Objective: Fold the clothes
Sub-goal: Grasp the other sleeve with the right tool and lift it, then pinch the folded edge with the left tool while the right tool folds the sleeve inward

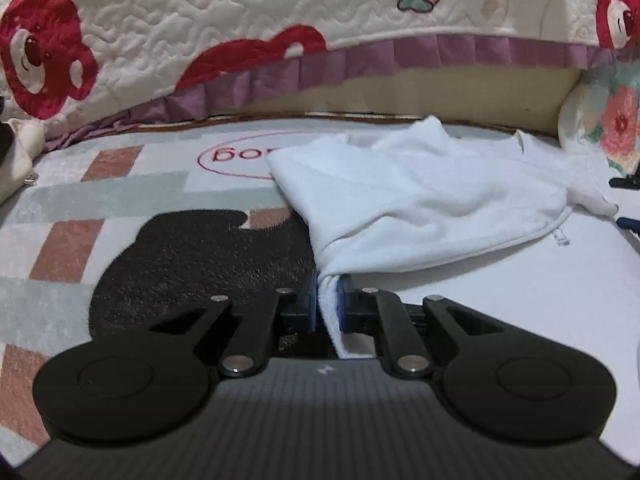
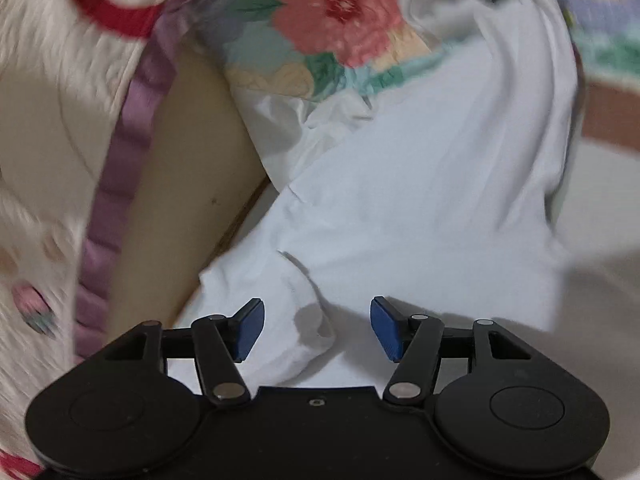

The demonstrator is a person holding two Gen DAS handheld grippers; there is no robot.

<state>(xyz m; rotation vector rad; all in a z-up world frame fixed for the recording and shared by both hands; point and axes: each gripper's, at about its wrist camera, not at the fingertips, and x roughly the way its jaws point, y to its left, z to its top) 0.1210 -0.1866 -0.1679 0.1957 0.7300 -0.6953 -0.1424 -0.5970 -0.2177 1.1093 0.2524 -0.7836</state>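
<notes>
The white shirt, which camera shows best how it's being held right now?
The left wrist view: the left tool is shut on a corner of the white shirt, lifting it off the rug. The right wrist view shows only a blurred spread of shirt under the open right tool.

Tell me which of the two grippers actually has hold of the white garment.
The left gripper: its blue-padded fingers are shut on a bunched edge of the white garment. The right gripper hovers over the cloth, fingers apart, gripping nothing.
</notes>
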